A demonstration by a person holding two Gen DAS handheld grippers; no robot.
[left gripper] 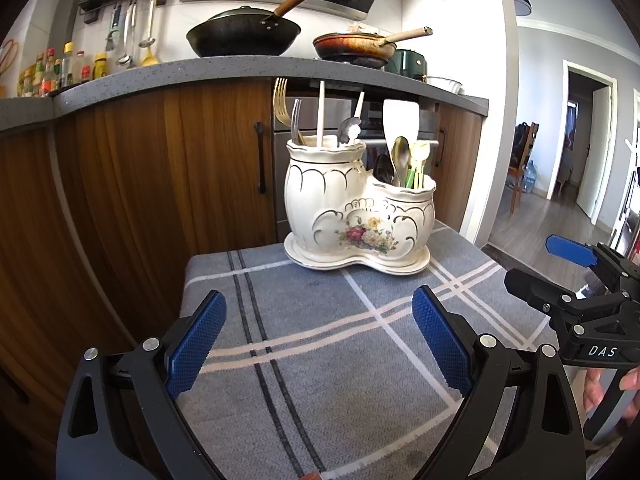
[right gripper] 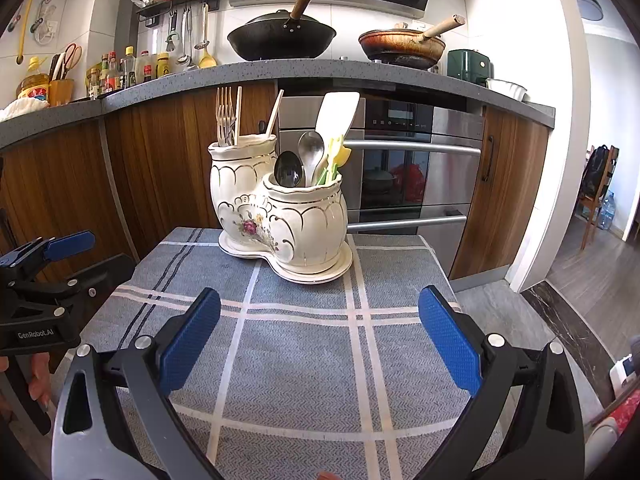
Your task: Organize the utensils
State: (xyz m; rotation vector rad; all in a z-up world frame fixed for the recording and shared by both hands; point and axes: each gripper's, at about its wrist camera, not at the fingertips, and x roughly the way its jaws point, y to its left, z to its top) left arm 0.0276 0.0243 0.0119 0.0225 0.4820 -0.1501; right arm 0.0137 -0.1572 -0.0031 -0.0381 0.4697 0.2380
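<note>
Left gripper (left gripper: pixel 320 344): nearest the lens, blue pads spread wide with nothing between them, low over the cloth.
Right gripper (right gripper: pixel 320 340): likewise released and empty, beside the left one at the near edge of the table.
Holder (left gripper: pixel 356 204): a white two-pot ceramic piece with a flower print, upright on its matching saucer at the far end of the table.
Tall pot: forks (left gripper: pixel 285 114) and chopsticks (left gripper: pixel 321 114).
Short pot: spoons (right gripper: pixel 310 156), a white spatula (right gripper: pixel 338 112) and small green-and-yellow pieces.
Progress: no utensil lies loose on the cloth; everything visible is already sorted by kind, so the task looks finished or nearly so.
Holder to claws: straight ahead of both, well apart, untouched.
Checked cloth (right gripper: pixel 304 360): blue-grey, bare between the claws and the saucer.
Beyond: wooden cabinets, an oven (right gripper: pixel 412 168), and two pans on the counter.
</note>
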